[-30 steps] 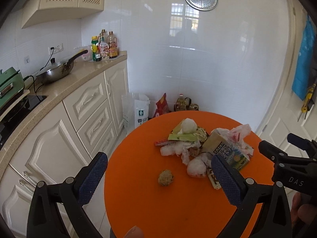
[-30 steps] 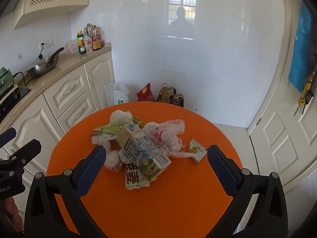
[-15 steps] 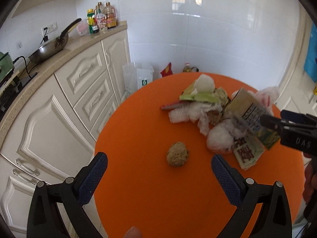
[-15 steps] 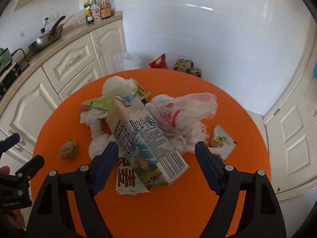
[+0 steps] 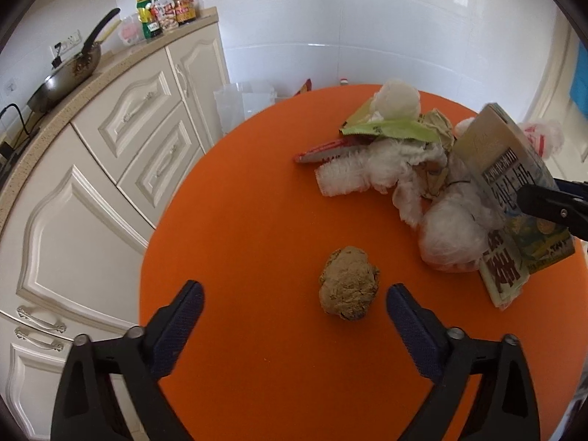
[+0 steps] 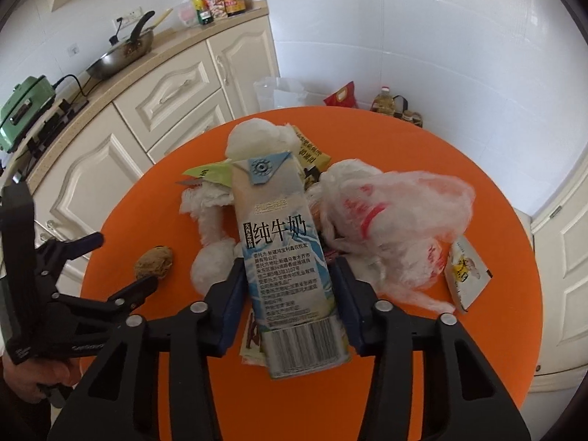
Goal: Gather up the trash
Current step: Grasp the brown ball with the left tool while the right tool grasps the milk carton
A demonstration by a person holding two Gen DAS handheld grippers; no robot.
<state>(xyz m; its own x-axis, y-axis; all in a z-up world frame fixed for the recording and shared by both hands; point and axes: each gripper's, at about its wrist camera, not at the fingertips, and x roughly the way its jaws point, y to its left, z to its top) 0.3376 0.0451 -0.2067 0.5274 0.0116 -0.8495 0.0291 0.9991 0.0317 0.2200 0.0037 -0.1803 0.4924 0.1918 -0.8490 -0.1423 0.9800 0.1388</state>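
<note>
A heap of trash lies on the round orange table (image 5: 239,220): white tissue wads (image 5: 371,169), a green wrapper (image 5: 393,130), a white plastic bag (image 6: 397,213) and a milk carton (image 6: 283,242). My right gripper (image 6: 288,294) has its pads against both sides of the milk carton, which also shows in the left wrist view (image 5: 514,183). A brown crumpled ball (image 5: 347,288) lies apart from the heap. My left gripper (image 5: 294,314) is open, with the ball just ahead between its fingers.
Cream cabinets (image 5: 121,139) with a countertop, a pan (image 5: 70,77) and bottles (image 5: 165,11) run along the left. A clear bag bin (image 6: 279,93) and bottles stand on the floor behind the table. A small yellow packet (image 6: 465,275) lies at the table's right.
Both grippers moved down and forward toward the table. The right gripper's jaws narrowed from wide open onto the milk carton. The left gripper came close to the brown ball.
</note>
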